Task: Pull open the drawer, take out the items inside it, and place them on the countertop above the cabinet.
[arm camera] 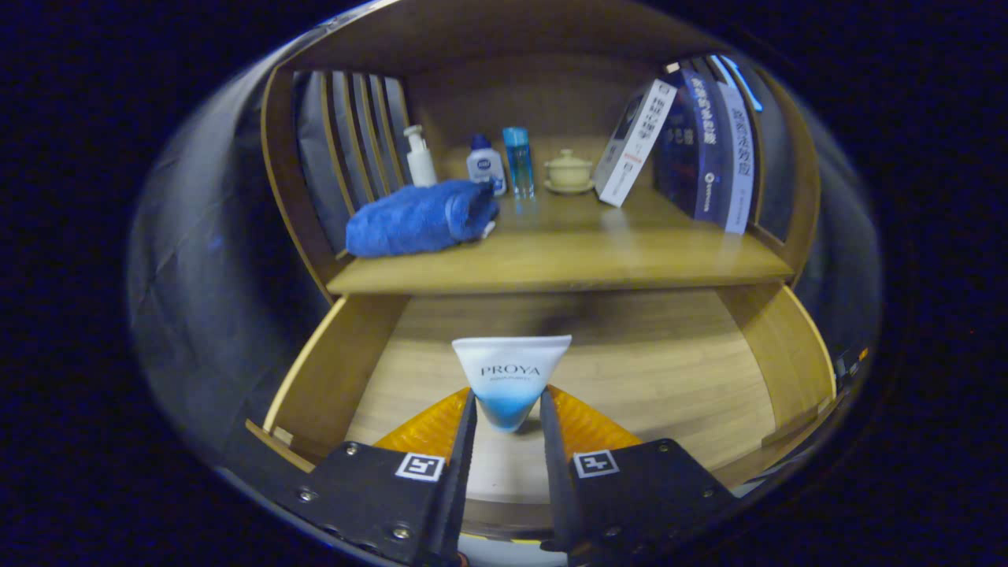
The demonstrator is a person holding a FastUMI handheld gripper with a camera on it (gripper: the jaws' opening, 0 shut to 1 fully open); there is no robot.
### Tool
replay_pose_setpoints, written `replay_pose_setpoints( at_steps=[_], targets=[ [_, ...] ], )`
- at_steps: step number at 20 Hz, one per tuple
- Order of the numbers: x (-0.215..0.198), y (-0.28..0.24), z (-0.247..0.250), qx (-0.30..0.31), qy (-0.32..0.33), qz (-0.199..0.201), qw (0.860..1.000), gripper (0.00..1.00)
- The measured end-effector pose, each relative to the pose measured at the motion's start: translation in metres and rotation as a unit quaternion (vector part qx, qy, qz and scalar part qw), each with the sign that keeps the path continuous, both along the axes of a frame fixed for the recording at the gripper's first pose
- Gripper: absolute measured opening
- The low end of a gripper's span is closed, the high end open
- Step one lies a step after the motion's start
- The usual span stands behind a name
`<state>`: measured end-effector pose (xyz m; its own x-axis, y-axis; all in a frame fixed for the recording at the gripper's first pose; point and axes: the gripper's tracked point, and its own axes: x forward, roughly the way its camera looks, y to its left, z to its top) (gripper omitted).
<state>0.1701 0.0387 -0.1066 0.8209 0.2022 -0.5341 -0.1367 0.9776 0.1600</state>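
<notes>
Wooden drawer (331,386) is pulled open; the tube (510,378) is clamped between the fingers of the gripper (508,413), above drawer floor. Step: taking out. Next: tube is to be lifted onto countertop (567,260), approx. beside towel (421,218).

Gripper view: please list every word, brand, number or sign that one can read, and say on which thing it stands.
"PROYA": on the white and blue plastic tube, gripped between both fingers of the gripper.
The smaller line under it: too small to read.
Leaning white book and dark blue books: characters on the spines too blurred to read.
White bottle with a blue cap: label too small to read.
</notes>
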Motion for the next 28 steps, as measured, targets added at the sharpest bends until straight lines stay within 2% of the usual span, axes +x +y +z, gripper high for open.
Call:
replay_pose_setpoints(
  at_steps=[5,9,13,16,20,22,28],
  targets=[
    [-0.005,-0.017,0.06,0.027,-0.089,0.003,0.996,0.45],
    [0.008,-0.039,0.115,0.044,-0.161,-0.017,0.986,0.45],
    [0.036,-0.043,0.14,0.055,-0.181,-0.02,0.982,0.45],
    [0.068,-0.042,0.136,0.034,-0.178,-0.026,0.983,0.45],
    [0.116,-0.041,0.097,0.019,-0.145,-0.057,0.988,0.45],
    [0.13,-0.036,0.069,0.014,-0.109,-0.063,0.992,0.45],
    [0.169,-0.035,0.052,0.023,-0.105,-0.079,0.991,0.45]
  ],
)
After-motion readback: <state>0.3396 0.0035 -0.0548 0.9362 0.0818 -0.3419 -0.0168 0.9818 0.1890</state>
